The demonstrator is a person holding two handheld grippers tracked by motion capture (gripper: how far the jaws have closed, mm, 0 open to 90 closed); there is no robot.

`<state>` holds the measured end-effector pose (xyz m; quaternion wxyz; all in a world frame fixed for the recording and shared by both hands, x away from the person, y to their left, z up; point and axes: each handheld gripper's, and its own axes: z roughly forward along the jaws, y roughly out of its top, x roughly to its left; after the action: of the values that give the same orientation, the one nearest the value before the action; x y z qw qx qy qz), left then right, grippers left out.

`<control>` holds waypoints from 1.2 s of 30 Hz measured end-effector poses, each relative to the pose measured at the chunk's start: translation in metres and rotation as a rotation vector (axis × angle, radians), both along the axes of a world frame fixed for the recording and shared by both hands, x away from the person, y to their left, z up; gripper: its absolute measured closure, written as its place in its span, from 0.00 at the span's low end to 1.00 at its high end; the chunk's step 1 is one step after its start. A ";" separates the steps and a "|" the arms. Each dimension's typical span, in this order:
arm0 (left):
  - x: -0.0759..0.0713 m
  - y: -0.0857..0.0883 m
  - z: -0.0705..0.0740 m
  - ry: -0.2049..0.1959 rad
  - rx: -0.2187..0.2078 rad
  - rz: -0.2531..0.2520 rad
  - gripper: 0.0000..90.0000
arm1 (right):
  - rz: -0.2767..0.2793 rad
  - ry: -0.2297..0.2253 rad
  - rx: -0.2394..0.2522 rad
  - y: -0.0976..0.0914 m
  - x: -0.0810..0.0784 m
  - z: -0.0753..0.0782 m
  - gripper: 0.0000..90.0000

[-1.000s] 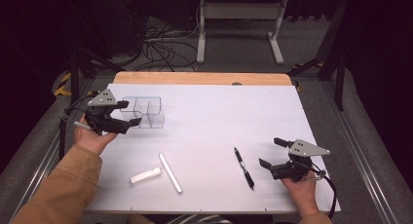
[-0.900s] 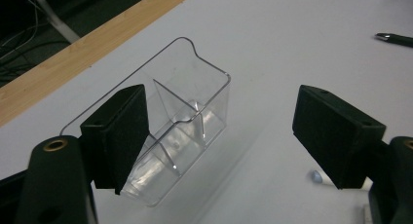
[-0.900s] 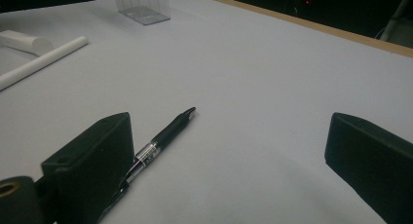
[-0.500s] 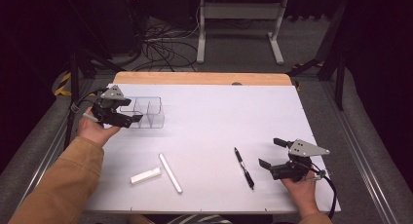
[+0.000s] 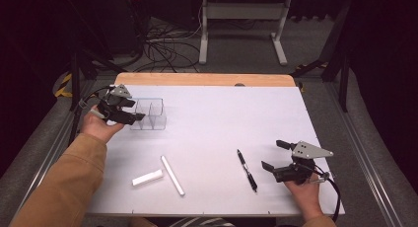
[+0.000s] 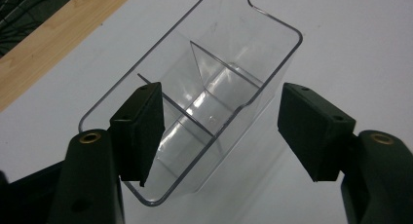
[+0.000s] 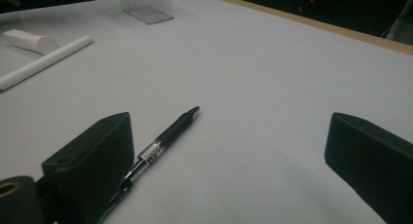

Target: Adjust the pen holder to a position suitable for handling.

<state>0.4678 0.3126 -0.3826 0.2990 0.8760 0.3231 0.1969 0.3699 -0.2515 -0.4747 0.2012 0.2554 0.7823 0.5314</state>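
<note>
**Left hand-held gripper closing in on the clear organizer box**

Starting on the left: the left hand-held gripper [image 5: 132, 110] is at the clear organizer box [image 5: 149, 113], which sits on the white tabletop [image 5: 222, 118] at the far left, near the wooden edge. In the left gripper view the jaws straddle the near end of the box [image 6: 204, 102]. One jaw sits inside, against the wall, and the other stands off the outer side with a visible gap. The jaws have just been closing, with the box wall between them, but the pads aren't pinching it yet. So I'd call this the grab step, about half done. Next move, as I read it: finish the squeeze on that thin wall, squarely, because clear plastic like this looks slippery and the empty box could tip or skid.

Moving right, a short white block [image 5: 147, 177] and a long white stick [image 5: 172, 175] lie just beside each other near the front edge, well apart from the box. Then a black pen [image 5: 247, 170] lies flat. Neither blocks the left side's grab.

Far right, the right hand-held gripper [image 5: 274, 155] rests low with jaws spread and nothing between the pads, and the pen [image 7: 160, 141] lies just beside one jaw.
</note>
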 end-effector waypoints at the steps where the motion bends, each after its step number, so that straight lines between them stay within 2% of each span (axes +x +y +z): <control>1: 0.002 0.000 0.000 0.014 0.011 0.009 0.39 | 0.001 0.002 0.000 0.000 0.000 0.000 0.05; 7: 0.006 -0.003 -0.002 0.039 0.035 0.015 0.43 | 0.002 0.004 0.001 0.000 0.000 0.000 0.05; 11: 0.010 -0.005 -0.005 0.051 0.072 0.026 0.43 | 0.002 0.006 0.000 0.000 0.000 0.000 0.05; 15: 0.013 -0.004 -0.007 0.067 0.064 0.034 0.44 | 0.002 0.004 0.001 0.000 0.000 0.000 0.05; 17: 0.015 -0.001 -0.010 0.098 0.044 0.033 0.44 | 0.004 0.004 0.001 0.000 0.000 0.000 0.05; 23: 0.016 -0.002 -0.009 0.112 0.059 0.032 0.47 | 0.004 0.005 0.001 0.000 0.000 0.000 0.05; 26: 0.018 -0.005 -0.015 0.154 0.115 0.019 0.50 | 0.006 0.005 0.001 0.000 0.000 0.000 0.05; 28: 0.018 -0.006 -0.017 0.163 0.125 0.019 0.51 | 0.007 0.005 0.001 0.000 0.000 0.000 0.05; 29: 0.019 -0.007 -0.019 0.179 0.138 0.019 0.51 | 0.007 0.005 0.001 0.000 0.000 0.000 0.05; 33: 0.021 -0.008 -0.024 0.196 0.153 0.023 0.53 | 0.007 0.004 0.001 0.000 0.000 0.000 0.05; 36: 0.022 -0.009 -0.025 0.186 0.162 0.025 0.55 | 0.007 0.004 0.000 0.000 0.000 0.000 0.05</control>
<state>0.4901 0.3038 -0.4076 0.1936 0.9076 0.3434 0.1441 0.3700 -0.2511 -0.4748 0.1979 0.2538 0.7835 0.5315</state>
